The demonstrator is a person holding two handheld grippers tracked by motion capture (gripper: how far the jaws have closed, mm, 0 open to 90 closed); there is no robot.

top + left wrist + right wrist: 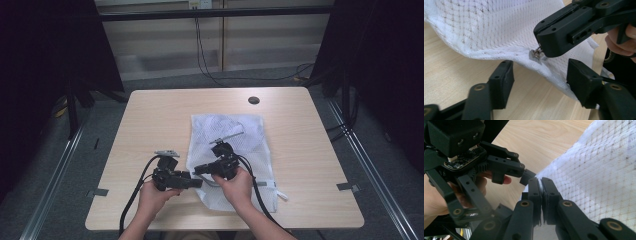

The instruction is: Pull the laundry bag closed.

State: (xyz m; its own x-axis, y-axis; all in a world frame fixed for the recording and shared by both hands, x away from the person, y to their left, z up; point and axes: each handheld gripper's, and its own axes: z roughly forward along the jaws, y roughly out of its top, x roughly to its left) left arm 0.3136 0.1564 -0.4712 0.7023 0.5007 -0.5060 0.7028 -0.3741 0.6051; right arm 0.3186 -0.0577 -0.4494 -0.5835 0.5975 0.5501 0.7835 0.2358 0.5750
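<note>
A white mesh bag [230,135] lies flat on the wooden table [160,115], right of centre. My right gripper [196,171] points left at the bag's near left edge. In the left gripper view its jaws [540,51] are shut on the small metal zipper pull [536,54] at the bag's hem [486,30]. My left gripper [198,182] points right, just in front of it. Its jaws [540,72] stand apart on either side of the hem below the pull, and the pads do not press the mesh. In the right gripper view the shut jaws [541,182] meet at the mesh [599,170].
A round cable hole [253,100] sits in the table near its far edge. A white tab [277,192] trails from the bag's near right corner. Bare wood [150,125] lies left of the bag. Cables hang behind the table.
</note>
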